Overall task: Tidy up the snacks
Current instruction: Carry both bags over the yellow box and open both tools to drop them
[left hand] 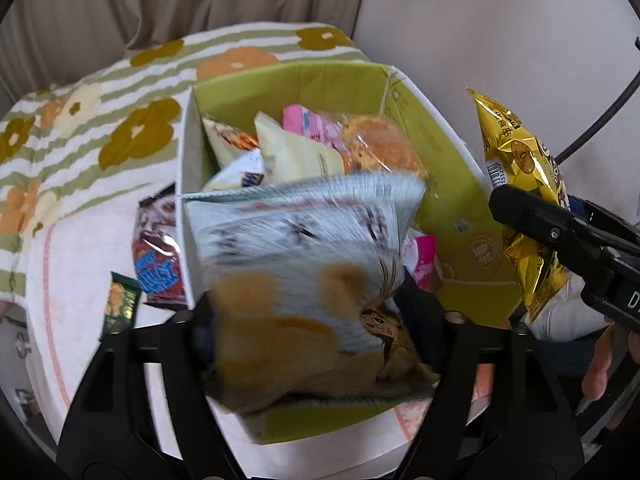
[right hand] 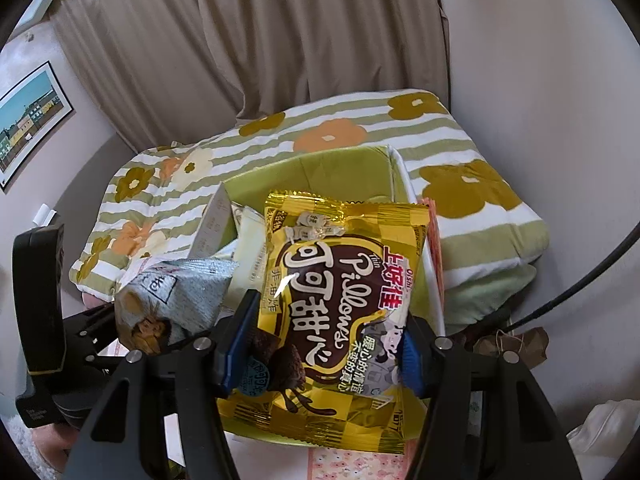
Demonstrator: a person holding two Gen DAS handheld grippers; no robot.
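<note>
A box [left hand: 452, 184], green inside and white outside, stands on a bed and holds several snack packets. My left gripper [left hand: 310, 312] hovers over its near end. A grey-blue snack bag [left hand: 304, 256] lies between its fingers, motion-blurred while they look sharp. The pads do not seem to press on it, so the jaws read as open. My right gripper [right hand: 328, 332] is shut on a gold cocoa snack bag [right hand: 340, 300], held upright above the box [right hand: 396, 168]. That gold bag [left hand: 520, 168] shows at the right of the left wrist view, just outside the box wall.
A red-and-blue packet [left hand: 158, 248] and a small green packet [left hand: 120, 308] lie on the bed left of the box. A green-striped floral blanket [right hand: 472, 184] sits behind it, with beige curtains [right hand: 280, 40] beyond. A black cable [right hand: 580, 280] curves at the right.
</note>
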